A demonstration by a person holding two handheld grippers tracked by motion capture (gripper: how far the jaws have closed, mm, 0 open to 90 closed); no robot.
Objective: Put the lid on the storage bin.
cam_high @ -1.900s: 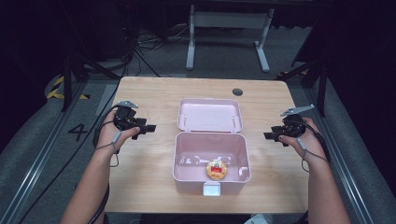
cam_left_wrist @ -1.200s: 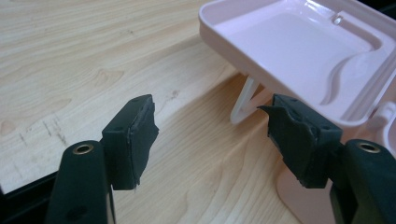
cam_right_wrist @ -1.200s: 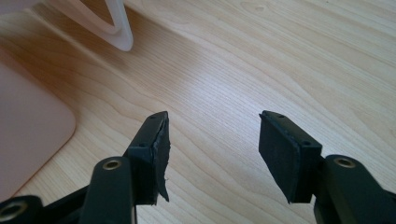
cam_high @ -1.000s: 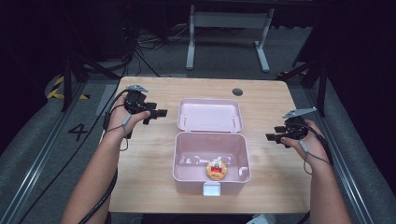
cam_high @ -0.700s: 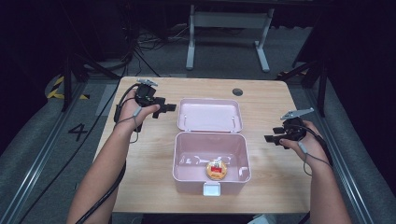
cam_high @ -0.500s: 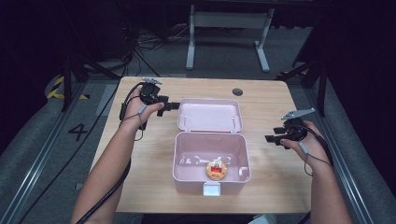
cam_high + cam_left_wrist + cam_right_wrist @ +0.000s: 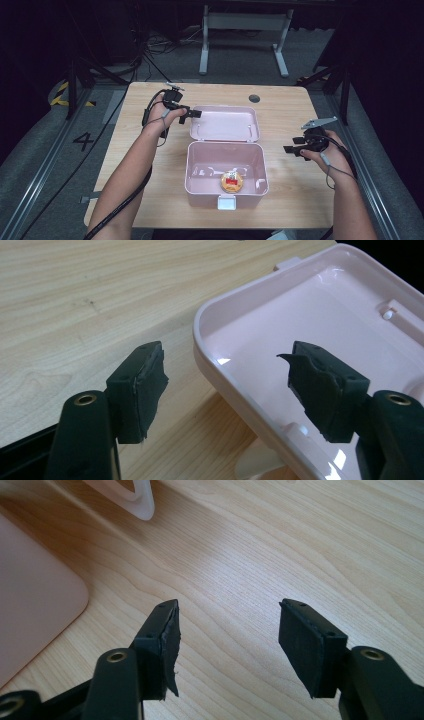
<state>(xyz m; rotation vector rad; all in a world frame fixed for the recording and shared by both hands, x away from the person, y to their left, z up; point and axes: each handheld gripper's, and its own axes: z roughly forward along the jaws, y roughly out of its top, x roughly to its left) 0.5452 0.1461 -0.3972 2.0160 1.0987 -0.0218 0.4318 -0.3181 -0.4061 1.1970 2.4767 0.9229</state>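
Straddling the left rim of the open lid [image 7: 320, 335], the left gripper [image 7: 192, 114] has its jaws spread, one over the bench [image 7: 150, 165], one inside the lid, not yet pressing; they have just narrowed a little. The pink lunch box [image 7: 226, 170] sits near the bench's front edge, centre, its lid laid flat behind it toward the far edge. Thin, stiff, glossy plastic: probably light and slippery, so the raised rim is the place to pinch. The right gripper [image 7: 291, 149] hovers spread over bare wood near the right edge, with open room around it.
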